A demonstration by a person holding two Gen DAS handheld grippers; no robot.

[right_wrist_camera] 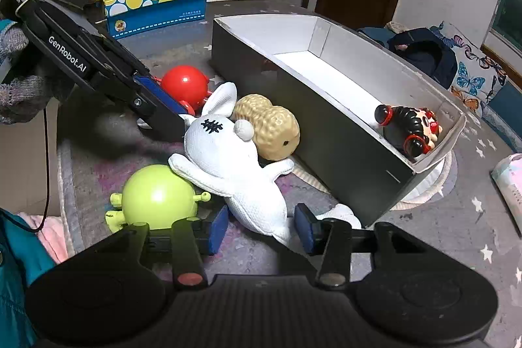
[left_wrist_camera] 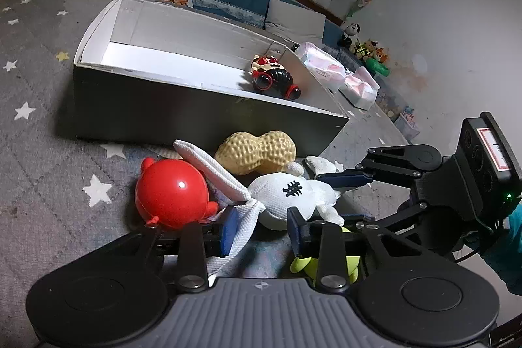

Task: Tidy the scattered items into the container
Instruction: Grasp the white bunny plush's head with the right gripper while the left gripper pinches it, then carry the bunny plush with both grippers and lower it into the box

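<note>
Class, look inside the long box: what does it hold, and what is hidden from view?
Inside the box lies one doll with black hair, at one end. The rest of the white floor shows bare; the near wall hides a strip of it.

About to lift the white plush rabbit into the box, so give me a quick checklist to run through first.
1. Left gripper open around rabbit's ear: ok.
2. Right gripper open around white plush rabbit's leg: ok.
3. Either gripper closed on the rabbit: not ok.
4. Box has free floor beside the doll: ok.
5. Rabbit free of peanut toy and green ball toy: not ok, it touches both.
6. Red ball toy clear of the ear: cannot tell.
</note>
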